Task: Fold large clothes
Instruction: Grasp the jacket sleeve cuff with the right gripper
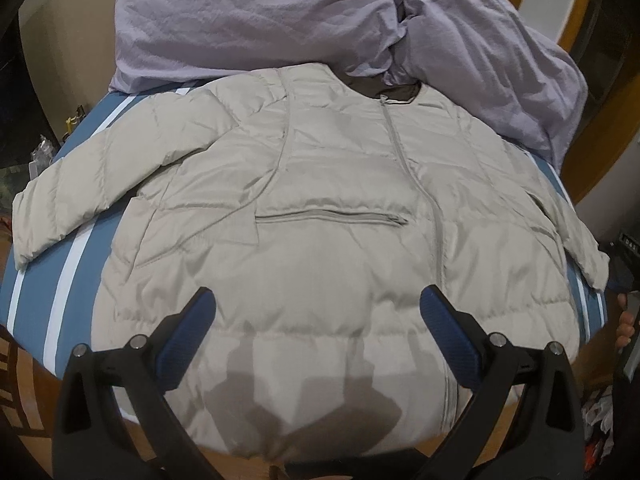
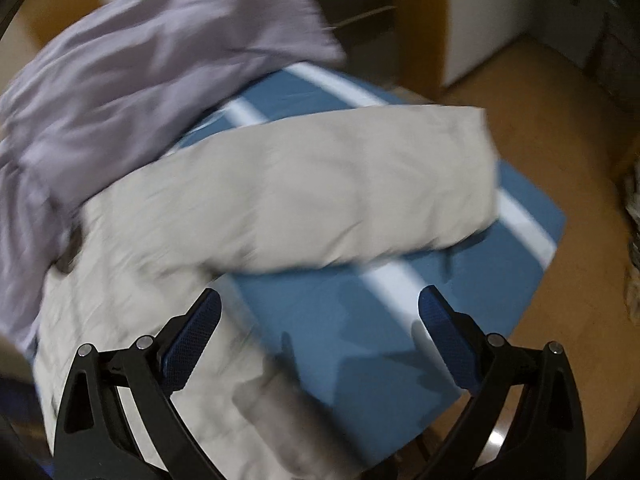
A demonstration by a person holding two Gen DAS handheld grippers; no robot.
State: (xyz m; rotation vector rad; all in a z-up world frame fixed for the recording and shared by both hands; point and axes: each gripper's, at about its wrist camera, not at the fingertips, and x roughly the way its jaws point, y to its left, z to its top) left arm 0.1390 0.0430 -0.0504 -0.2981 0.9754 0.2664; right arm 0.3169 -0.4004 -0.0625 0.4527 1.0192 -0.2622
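Note:
A pale beige puffer jacket (image 1: 320,208) lies front up and zipped on a blue striped surface (image 1: 72,264), collar at the far end, both sleeves spread outward. My left gripper (image 1: 318,312) hovers open above the jacket's lower hem, nothing between its blue pads. In the right wrist view, which is blurred, the jacket's sleeve (image 2: 352,184) stretches across the blue surface (image 2: 360,344). My right gripper (image 2: 320,312) is open above the bare surface just below that sleeve, holding nothing.
A crumpled lilac blanket (image 1: 280,16) is heaped behind the jacket's collar and shows again as lilac fabric (image 2: 132,72) in the right wrist view. Wooden floor (image 2: 560,128) surrounds the surface. A hand (image 1: 624,320) shows at the right edge. Clutter sits at far left.

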